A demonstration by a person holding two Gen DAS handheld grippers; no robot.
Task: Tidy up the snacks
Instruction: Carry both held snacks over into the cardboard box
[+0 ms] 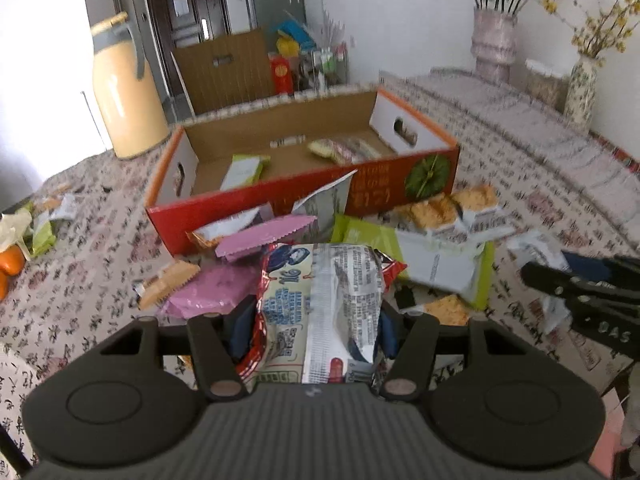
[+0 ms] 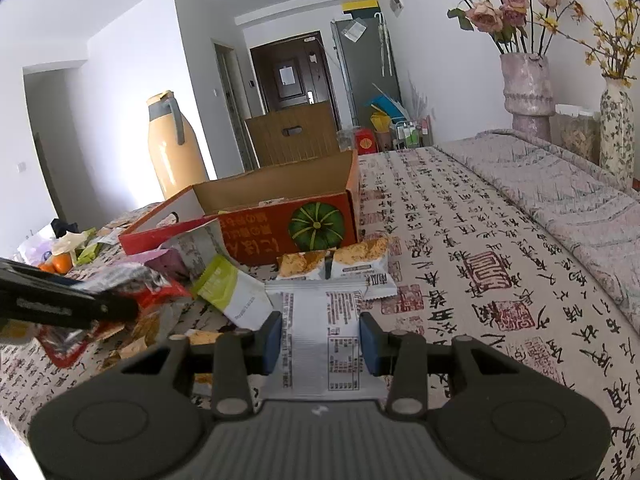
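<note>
My left gripper (image 1: 314, 330) is shut on a red and silver snack bag (image 1: 320, 304), lifted a little above the pile. My right gripper (image 2: 320, 342) is shut on a silver snack packet (image 2: 320, 340) with a printed label, held just above the cloth. An open red cardboard box (image 1: 280, 196) with a green pumpkin picture stands behind the pile; a few packets lie inside it. Loose snacks lie in front of the box: pink packets (image 1: 264, 236), a green and white packet (image 1: 432, 264) and orange-topped packets (image 1: 448, 208). The right gripper (image 1: 580, 296) shows at the right edge of the left wrist view.
A yellow thermos jug (image 1: 124, 92) stands behind the box at the left. Two flower vases (image 2: 524, 88) and a jar stand at the far right by the wall. Oranges and wrappers (image 1: 24, 240) lie at the left edge. A calligraphy-print cloth (image 2: 480, 248) covers the table.
</note>
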